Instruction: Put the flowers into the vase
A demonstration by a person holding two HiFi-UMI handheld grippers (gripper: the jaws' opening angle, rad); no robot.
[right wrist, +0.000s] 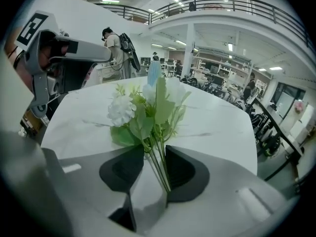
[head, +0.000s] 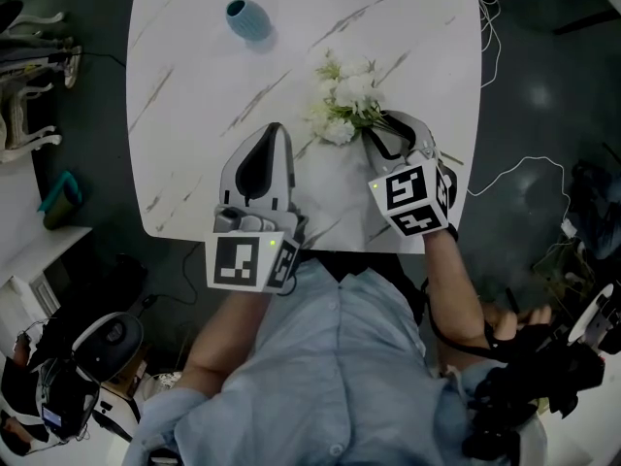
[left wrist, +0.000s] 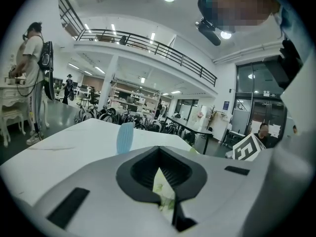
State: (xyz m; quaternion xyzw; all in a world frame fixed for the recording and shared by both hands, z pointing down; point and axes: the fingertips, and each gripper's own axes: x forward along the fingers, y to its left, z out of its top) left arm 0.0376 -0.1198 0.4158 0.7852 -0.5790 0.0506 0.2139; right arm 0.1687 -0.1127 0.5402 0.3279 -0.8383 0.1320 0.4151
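Note:
A bunch of white flowers (head: 344, 100) with green leaves lies on the white marble table (head: 194, 115), toward its right side. My right gripper (head: 380, 127) reaches the bunch from the near side. In the right gripper view the green stems (right wrist: 159, 167) run between the two jaws, resting against the right pad, with bare table showing on the left, so the jaws stand open. A small blue ribbed vase (head: 248, 19) stands upright at the far left of the table, also seen as vase (left wrist: 125, 138) and vase (right wrist: 154, 73). My left gripper (head: 276, 129) hovers shut and empty, left of the flowers.
The table's near edge lies just under both grippers. White cables (head: 514, 178) trail over the dark floor on the right. White furniture (head: 24, 115) stands at the left, and another person with a headset (head: 78, 367) is at the bottom left.

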